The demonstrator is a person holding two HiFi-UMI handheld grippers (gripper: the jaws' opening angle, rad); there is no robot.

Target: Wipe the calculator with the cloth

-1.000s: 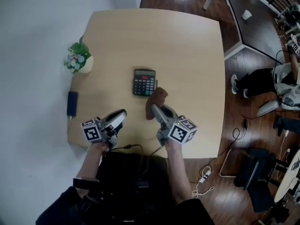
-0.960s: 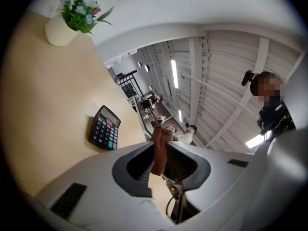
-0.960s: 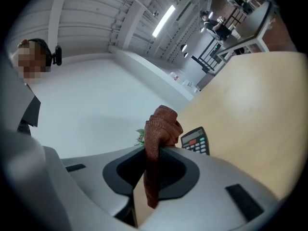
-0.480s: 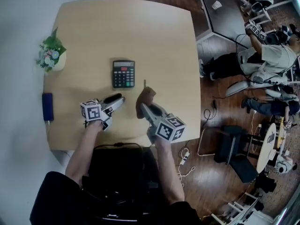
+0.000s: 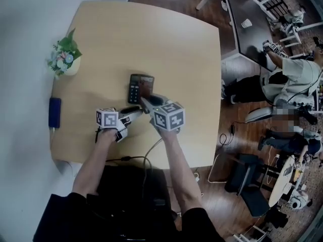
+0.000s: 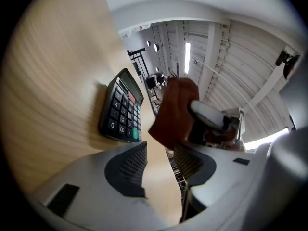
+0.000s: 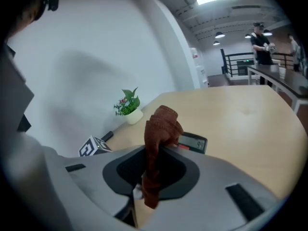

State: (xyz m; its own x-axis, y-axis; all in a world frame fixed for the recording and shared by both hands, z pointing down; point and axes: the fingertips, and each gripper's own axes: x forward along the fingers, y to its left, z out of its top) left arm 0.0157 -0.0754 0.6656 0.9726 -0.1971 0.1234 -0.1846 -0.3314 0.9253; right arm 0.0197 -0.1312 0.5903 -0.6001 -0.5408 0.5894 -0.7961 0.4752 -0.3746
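A black calculator (image 5: 137,86) lies flat on the pale wooden table (image 5: 176,49); in the left gripper view it (image 6: 120,110) is ahead and to the left. My right gripper (image 5: 146,99) is shut on a brown cloth (image 7: 161,125), and the bunched cloth (image 5: 147,88) hangs over the calculator's right side. The calculator's display (image 7: 193,142) peeks out behind the cloth. My left gripper (image 5: 132,110) sits low just before the calculator's near edge. Its jaws (image 6: 159,155) stand apart and are closing with nothing between them. The cloth (image 6: 175,109) is just beyond them.
A small potted plant (image 5: 64,59) stands at the table's left edge, with a dark blue block (image 5: 54,111) nearer me on that edge. A cable (image 5: 146,158) trails over the front edge. Beyond the right edge are the floor, chairs and a person (image 5: 282,79).
My right gripper has carried the cloth left, from beside the calculator to over its right side. My left gripper has come closer to the calculator's near edge and its jaws have parted.
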